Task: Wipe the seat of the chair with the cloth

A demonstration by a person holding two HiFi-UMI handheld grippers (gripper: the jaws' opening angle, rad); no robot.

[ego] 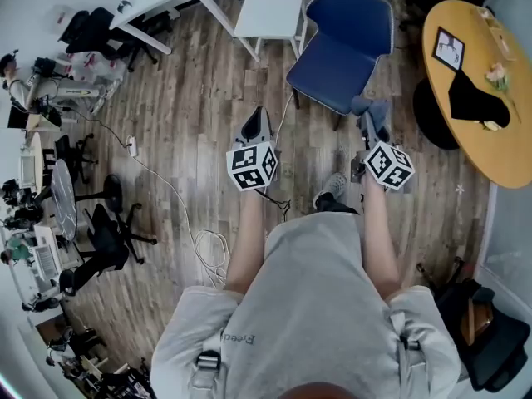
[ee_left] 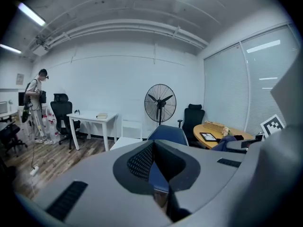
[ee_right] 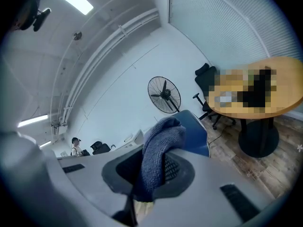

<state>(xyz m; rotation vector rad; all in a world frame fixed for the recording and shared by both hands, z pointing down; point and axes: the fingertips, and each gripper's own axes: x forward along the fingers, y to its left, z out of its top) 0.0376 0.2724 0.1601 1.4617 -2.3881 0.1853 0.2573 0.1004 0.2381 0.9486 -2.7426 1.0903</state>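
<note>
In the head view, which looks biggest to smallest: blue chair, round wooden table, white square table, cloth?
1. round wooden table, partly out of frame
2. blue chair, nearly as large
3. white square table
4. cloth

- The grey shirt (ego: 309, 298) carries small dark print low on its left side; it seems to read "Breed", and nothing more of it can be made out.
- The cube (ego: 252, 165) of the left gripper (ego: 255, 121) bears black-and-white square markers, with no letters or numbers.
- The cube (ego: 388, 165) of the right gripper (ego: 371, 113) bears the same kind of markers; one also shows at the right edge of the left gripper view.
- The black-framed card (ego: 450, 50) on the round counter (ego: 499, 152) has print too small to read.
</note>
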